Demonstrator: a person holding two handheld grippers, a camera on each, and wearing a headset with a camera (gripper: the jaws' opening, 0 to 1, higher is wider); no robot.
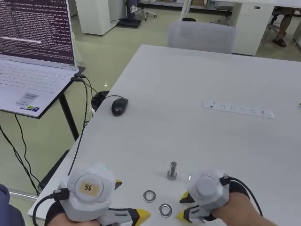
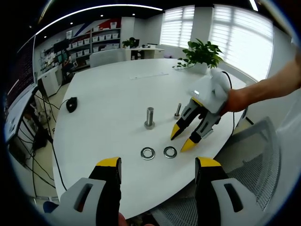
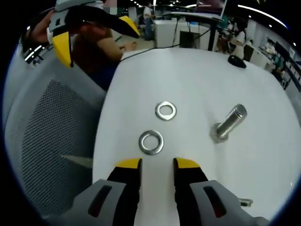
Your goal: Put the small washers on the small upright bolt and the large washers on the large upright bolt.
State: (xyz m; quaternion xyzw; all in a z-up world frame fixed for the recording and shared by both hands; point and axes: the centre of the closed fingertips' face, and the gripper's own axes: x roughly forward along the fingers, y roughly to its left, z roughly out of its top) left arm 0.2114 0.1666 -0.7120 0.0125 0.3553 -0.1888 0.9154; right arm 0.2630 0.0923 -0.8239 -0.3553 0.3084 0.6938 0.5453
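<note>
Two metal washers (image 1: 149, 196) (image 1: 165, 210) lie flat on the white table (image 1: 188, 94) near its front edge. Just beyond them the large bolt (image 1: 172, 170) stands upright. In the left gripper view the large bolt (image 2: 149, 117) has the small bolt (image 2: 178, 110) beside it, both past the washers (image 2: 147, 153) (image 2: 170, 152). My left gripper (image 2: 158, 165) is wide open, short of the washers. My right gripper (image 3: 157, 165) is open with a narrow gap, its tips just short of the nearer washer (image 3: 151, 142). The other washer (image 3: 165, 111) and the large bolt (image 3: 229, 123) lie further on.
A black mouse (image 1: 119, 106) lies at the table's left edge and a white power strip (image 1: 237, 109) at the right. A laptop (image 1: 33, 52) stands on a side stand to the left, with cables hanging. A grey chair (image 1: 201, 36) is at the far end.
</note>
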